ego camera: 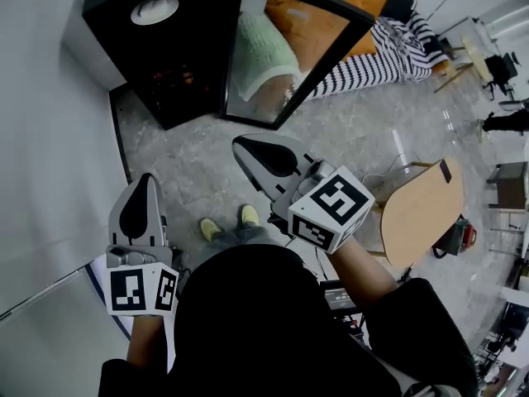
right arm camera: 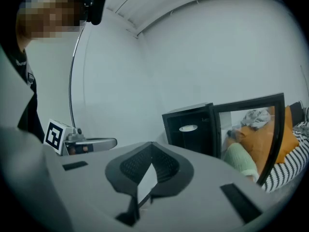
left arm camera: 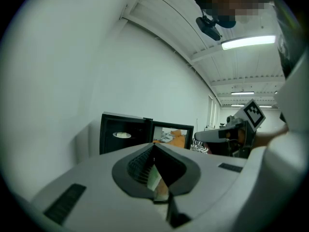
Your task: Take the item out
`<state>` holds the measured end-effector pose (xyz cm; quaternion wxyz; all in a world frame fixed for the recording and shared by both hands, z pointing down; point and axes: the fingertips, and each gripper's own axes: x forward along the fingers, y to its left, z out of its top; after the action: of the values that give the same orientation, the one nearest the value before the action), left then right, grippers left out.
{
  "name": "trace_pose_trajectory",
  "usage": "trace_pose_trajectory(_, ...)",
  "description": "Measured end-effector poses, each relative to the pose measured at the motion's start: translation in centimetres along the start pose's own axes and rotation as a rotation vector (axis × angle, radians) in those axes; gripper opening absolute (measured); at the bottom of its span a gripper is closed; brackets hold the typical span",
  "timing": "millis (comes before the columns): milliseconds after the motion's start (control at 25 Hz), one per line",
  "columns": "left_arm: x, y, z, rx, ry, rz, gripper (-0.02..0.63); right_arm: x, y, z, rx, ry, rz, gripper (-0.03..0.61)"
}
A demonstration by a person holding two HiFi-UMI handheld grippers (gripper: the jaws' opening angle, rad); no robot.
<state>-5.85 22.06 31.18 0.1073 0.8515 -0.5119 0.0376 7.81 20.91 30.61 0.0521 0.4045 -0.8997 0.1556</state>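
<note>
Finding: the white round item (ego camera: 154, 9) lies flat on a shelf inside the black cabinet (ego camera: 111, 7), whose glass door (ego camera: 264, 64) is swung open to the right. It is far from both my tongs, well apart and untouched. The left tongs (ego camera: 145, 190) and right tongs (ego camera: 252, 149) are both closed and empty. The right pair is nearer the opening, with the item far and left of it. Being round, the item offers no long axis. The cabinet stands on a grey speckled floor (ego camera: 190, 168) against the left wall. A sofa (ego camera: 388, 48) lies far right.
</note>
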Motion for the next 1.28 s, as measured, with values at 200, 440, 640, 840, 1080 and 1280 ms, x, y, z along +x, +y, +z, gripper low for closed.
trace_pose_trajectory(200,-0.4,1.0,0.1,0.011,-0.007,-0.004,0.009,0.9,1.3,0.0,-0.033,0.007,0.015,0.005)
trace_pose_trajectory(440,-1.2,2.2,-0.2,0.01,-0.013,-0.02,0.008,1.8,2.8,-0.2,-0.049,0.009,0.006,0.005)
trace_pose_trajectory(640,-2.5,4.1,0.1,0.006,-0.028,-0.008,0.009,3.1,4.4,-0.8,-0.048,0.018,0.012,0.005)
trace_pose_trajectory(840,-4.0,5.4,0.4,0.009,-0.041,0.006,0.009,4.0,5.9,-0.9,-0.051,0.017,0.026,0.005)
trace_pose_trajectory(1080,-5.4,6.4,0.7,0.012,-0.054,0.024,0.009,4.9,7.3,-0.8,-0.06,0.02,0.045,0.005)
trace_pose_trajectory(1280,-5.8,7.5,0.9,-0.006,-0.064,0.036,0.009,5.6,8.0,-0.6,-0.071,0.025,0.055,0.005)
